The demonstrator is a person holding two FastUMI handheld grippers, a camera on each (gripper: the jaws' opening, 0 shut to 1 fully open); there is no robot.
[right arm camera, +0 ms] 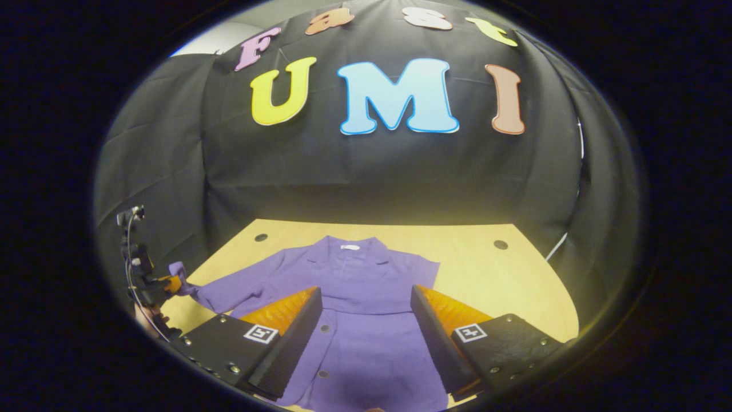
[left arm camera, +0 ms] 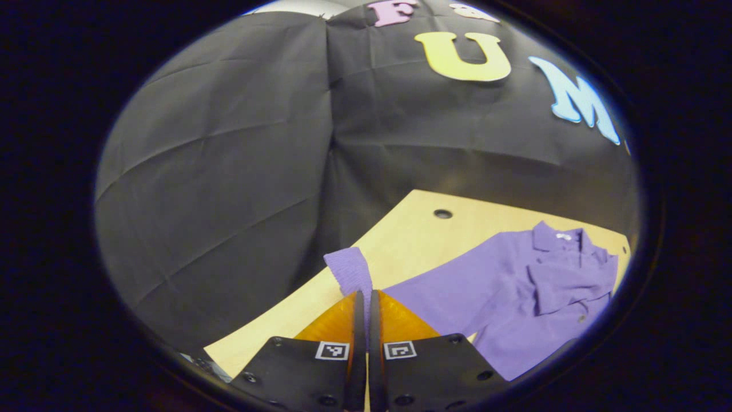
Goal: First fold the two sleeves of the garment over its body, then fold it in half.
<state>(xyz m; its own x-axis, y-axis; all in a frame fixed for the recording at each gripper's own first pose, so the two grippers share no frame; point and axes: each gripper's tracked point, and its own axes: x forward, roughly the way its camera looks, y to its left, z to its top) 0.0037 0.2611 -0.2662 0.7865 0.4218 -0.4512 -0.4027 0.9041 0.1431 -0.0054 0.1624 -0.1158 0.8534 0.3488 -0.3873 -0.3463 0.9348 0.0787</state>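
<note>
The purple garment [right arm camera: 366,320] lay face up on the wooden table [right arm camera: 503,286], collar toward the booth wall, with 1 sleeve already folded across its chest. The other sleeve [left arm camera: 350,270] stretched out to the side, its cuff lifted off the table. Your left gripper [left arm camera: 363,303] had its 2 fingers together, clamped on that cuff. Your right gripper [right arm camera: 363,320] hung over the lower body of the garment, jaws wide apart, gripping nothing.

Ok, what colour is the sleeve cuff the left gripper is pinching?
Purple, like the whole garment; the cuff shows best in the left gripper view.
</note>
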